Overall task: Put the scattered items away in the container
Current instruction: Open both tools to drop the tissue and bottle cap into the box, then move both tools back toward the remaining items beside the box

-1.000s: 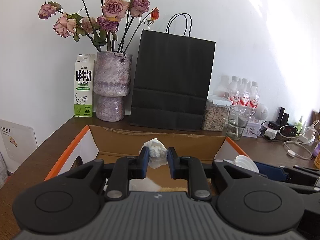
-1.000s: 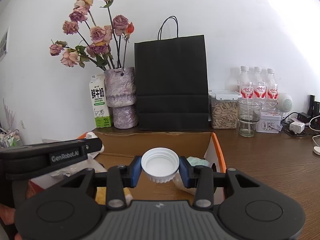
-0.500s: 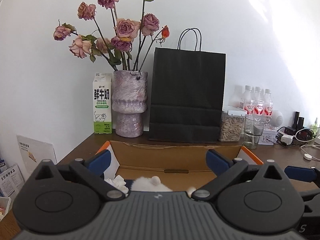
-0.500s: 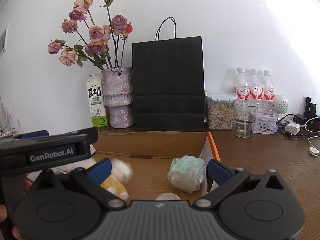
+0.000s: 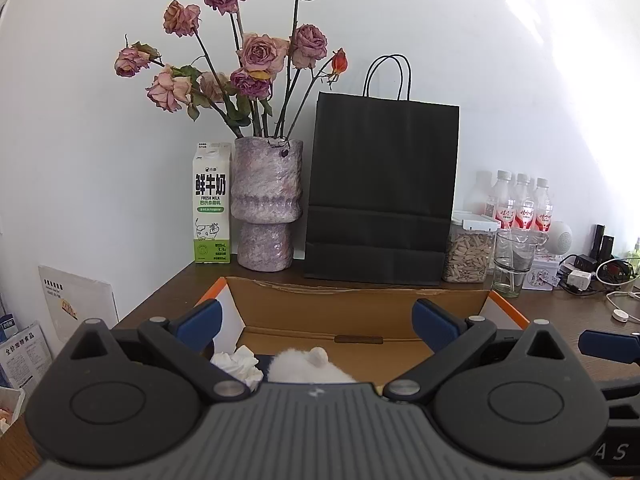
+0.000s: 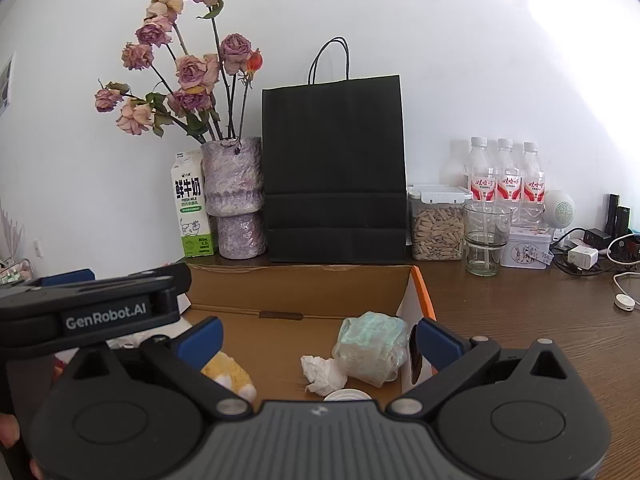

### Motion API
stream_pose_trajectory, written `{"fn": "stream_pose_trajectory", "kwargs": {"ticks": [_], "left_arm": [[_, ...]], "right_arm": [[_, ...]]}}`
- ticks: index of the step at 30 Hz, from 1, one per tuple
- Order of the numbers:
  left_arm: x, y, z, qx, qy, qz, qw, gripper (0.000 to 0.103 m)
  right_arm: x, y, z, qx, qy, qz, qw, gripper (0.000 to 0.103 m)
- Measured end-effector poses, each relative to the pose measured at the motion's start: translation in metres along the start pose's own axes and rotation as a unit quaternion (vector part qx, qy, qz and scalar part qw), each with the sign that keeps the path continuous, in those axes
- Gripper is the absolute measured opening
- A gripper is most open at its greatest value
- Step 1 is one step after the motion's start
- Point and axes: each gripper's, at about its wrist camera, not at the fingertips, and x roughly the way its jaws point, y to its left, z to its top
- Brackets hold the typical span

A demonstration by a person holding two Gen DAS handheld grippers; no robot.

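Observation:
An open cardboard box (image 5: 360, 304) with orange-edged flaps sits on the brown table, seen in both views (image 6: 304, 288). Inside it lie a crumpled white tissue (image 5: 238, 364), a white fluffy toy (image 5: 304, 366), a yellow plush toy (image 6: 226, 374), another tissue wad (image 6: 322, 374), a pale green wrapped bundle (image 6: 372, 346) and a white lid (image 6: 346, 395). My left gripper (image 5: 316, 318) hangs open above the box with nothing between its blue pads. My right gripper (image 6: 316, 332) is open too, over the box's right half, also holding nothing. The left gripper's body (image 6: 104, 306) shows at the left of the right wrist view.
Behind the box stand a milk carton (image 5: 212, 204), a purple vase of dried roses (image 5: 266, 204) and a black paper bag (image 5: 382, 188). To the right are a seed jar (image 6: 438, 224), a glass (image 6: 486, 238), several bottles (image 6: 506, 180), a tin and cables (image 6: 592, 254).
Both grippers opened wide. The left one let go of the white tissue and the right one let go of the white lid; both things now lie in the box. The left view tilted upward.

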Motion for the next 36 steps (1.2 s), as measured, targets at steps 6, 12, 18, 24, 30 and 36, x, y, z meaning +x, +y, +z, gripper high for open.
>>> {"fn": "stream_pose_trajectory", "kwargs": {"ticks": [6,12,18,24,30,36], "left_arm": [[-0.003,0.002,0.0,-0.002,-0.004,0.0,1.0,0.103],[-0.006,0.007,0.0,-0.013,-0.01,0.009,0.9998,0.103],[-0.015,0.01,0.002,-0.021,-0.024,0.007,0.9995,0.103],[-0.027,0.015,-0.002,-0.022,-0.038,0.003,0.999,0.103],[-0.035,0.026,-0.013,-0.029,-0.039,0.003,0.9988,0.103],[-0.04,0.031,-0.023,-0.025,-0.038,0.006,0.9989,0.103]], "right_arm": [[-0.001,0.001,0.0,0.0,-0.002,0.0,1.0,0.103],[-0.004,0.001,0.001,-0.002,-0.007,-0.001,1.0,0.103],[-0.007,0.002,0.002,-0.005,-0.01,-0.004,1.0,0.103],[-0.013,0.001,0.003,-0.005,-0.017,-0.003,1.0,0.103],[-0.021,0.002,-0.004,-0.015,-0.021,-0.003,1.0,0.103],[-0.027,-0.002,-0.01,-0.014,-0.02,-0.003,1.0,0.103]]}}
